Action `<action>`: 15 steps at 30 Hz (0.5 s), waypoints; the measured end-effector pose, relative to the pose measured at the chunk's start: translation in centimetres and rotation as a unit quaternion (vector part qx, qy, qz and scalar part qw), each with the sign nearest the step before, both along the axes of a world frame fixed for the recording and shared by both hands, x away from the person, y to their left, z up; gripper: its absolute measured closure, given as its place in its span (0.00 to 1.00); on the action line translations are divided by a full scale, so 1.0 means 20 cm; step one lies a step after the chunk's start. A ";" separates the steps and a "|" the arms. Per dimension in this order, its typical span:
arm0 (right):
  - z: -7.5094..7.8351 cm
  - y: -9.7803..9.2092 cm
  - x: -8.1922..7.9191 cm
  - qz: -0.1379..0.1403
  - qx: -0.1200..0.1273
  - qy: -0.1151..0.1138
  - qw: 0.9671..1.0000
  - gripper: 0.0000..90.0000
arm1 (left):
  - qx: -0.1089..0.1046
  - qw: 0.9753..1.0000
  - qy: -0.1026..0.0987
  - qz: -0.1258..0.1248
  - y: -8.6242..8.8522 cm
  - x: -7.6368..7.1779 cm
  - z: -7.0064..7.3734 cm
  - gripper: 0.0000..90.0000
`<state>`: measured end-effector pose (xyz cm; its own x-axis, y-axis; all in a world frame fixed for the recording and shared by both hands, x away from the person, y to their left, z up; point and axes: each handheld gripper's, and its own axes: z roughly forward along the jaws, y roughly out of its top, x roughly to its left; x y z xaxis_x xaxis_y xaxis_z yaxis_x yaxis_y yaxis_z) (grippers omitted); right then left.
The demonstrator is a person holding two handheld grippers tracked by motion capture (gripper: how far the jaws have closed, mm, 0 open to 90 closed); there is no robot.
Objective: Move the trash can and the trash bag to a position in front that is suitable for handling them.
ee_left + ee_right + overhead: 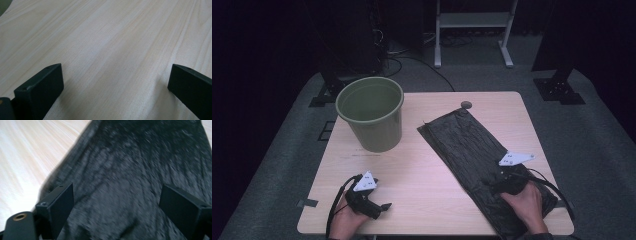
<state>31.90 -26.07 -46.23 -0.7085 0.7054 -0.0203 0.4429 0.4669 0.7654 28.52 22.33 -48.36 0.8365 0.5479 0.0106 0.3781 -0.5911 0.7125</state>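
Jaws spread wide, my right gripper (117,202) hangs low over the near end of the flat, crinkled black plastic bag (472,155) lying slantwise on the pale wooden counter (412,170), placed to pinch it. My left gripper (115,82), equally wide and empty, waits over bare wood, with the round olive-green plastic bin (371,113) upright at the far left, presumably for the bag.

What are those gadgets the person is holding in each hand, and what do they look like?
Each hand grips a black handheld tool ending in two flat, blocky black jaws. The left gripper and the right gripper each carry a pale grey three-cornered plate on top, dotted with small dark marks. A black cable loops away from each. In the right gripper view a brass-coloured threaded hole shows beside one jaw. No sleeves are visible on the forearms.
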 end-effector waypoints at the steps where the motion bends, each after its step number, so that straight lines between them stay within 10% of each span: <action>1: -0.01 -0.01 0.00 -0.004 -0.002 -0.002 1.000 0.12 | 0.000 1.000 0.000 0.000 0.00 0.00 0.00 0.00; 15: -0.10 -0.06 0.02 -0.009 -0.028 0.022 0.999 0.13 | -0.002 1.000 0.007 0.007 0.02 0.01 0.01 0.00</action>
